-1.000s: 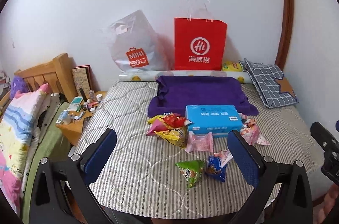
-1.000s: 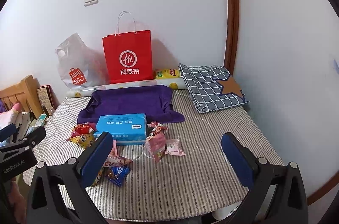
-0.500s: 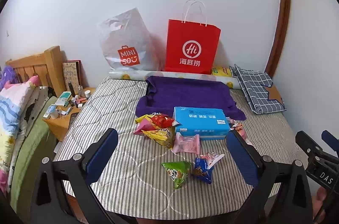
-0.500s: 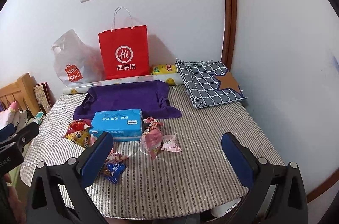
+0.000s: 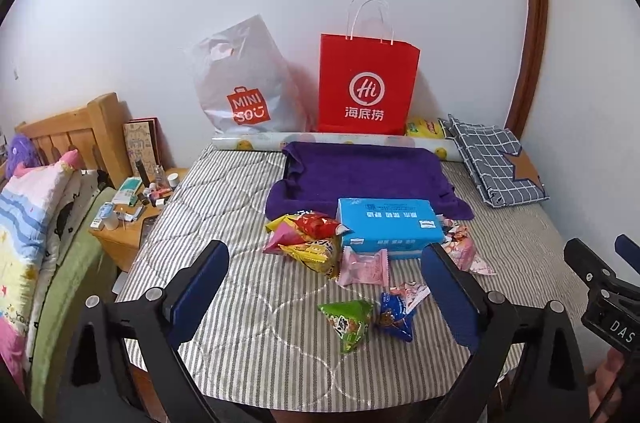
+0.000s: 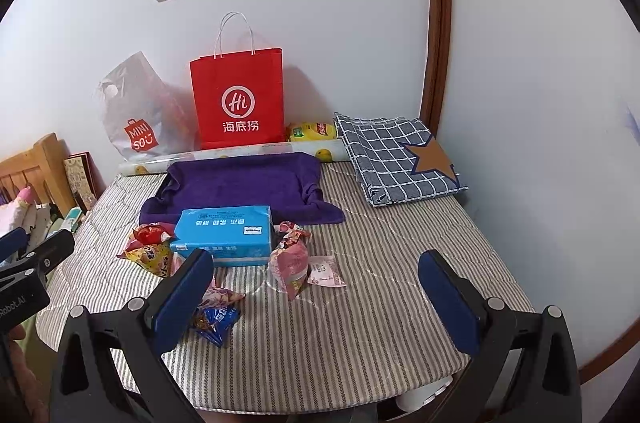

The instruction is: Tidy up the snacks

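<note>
Striped, quilted grey-and-white mattress [image 5: 224, 223] bearing the snack packets in a loose cluster near its middle. One rectangular blue plastic-wrapped tissue pack [image 5: 390, 227] lies at the front edge of one purple terry towel [image 5: 360, 175]. Left of the pack: a heap of crinkled foil packets, red [image 5: 316, 223], pink [image 5: 280, 237] and yellow [image 5: 316, 255]. In front of it: one flat pink pillow-shaped packet [image 5: 366, 267]. Nearest the camera: one green triangular packet [image 5: 348, 319] beside one blue packet [image 5: 394, 317] and one small pale packet [image 5: 412, 293]. Right of the pack: one pink gathered pouch [image 6: 292, 263] and one flat white sachet [image 6: 326, 271].

Against the wall stand one red paper carrier bag [image 5: 366, 87] with cord handles and one translucent grey plastic bag [image 5: 244, 87]; one folded checked cloth [image 6: 396, 159] with a brown star lies at right.

Left gripper [image 5: 324, 287]: jaws wide, just narrowed slightly, above the mattress, gripping nothing. Right gripper [image 6: 316, 299]: jaws wide, empty.
</note>
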Available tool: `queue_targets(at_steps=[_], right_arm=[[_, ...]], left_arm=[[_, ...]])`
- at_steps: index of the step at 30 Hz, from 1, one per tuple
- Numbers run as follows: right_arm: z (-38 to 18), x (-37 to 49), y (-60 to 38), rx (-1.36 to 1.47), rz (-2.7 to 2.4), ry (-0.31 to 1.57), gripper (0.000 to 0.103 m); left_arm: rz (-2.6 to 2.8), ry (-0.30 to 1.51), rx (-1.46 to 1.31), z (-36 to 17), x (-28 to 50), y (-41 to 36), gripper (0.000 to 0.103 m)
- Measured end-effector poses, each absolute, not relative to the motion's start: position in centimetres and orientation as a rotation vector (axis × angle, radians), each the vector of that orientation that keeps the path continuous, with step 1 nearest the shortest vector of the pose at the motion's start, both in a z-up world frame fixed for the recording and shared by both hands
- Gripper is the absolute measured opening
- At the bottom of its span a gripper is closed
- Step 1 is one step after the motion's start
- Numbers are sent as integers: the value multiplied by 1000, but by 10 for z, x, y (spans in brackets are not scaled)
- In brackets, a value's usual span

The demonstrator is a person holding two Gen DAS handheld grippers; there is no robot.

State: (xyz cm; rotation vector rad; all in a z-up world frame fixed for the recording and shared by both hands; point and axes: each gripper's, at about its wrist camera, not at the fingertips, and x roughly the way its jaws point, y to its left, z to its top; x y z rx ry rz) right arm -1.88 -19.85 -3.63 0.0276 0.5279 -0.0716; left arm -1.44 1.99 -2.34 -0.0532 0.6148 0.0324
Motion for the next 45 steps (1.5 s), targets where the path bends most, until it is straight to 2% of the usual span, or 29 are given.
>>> queue_targets(at_steps=[17, 34, 37, 45], right_arm=[[-37, -16, -194, 2, -90, 547, 103], [-42, -16, -196, 9, -63, 490, 103], [-44, -14, -198, 29, -40, 484, 103], [-62, 5, -202, 37, -15, 538, 103]], left_arm=[[32, 598, -28, -25, -15, 19, 95], [20, 571, -14, -25, -11, 19, 93], [49, 559, 4, -27, -9, 20, 90], [51, 652, -13, -49, 14, 31, 90]])
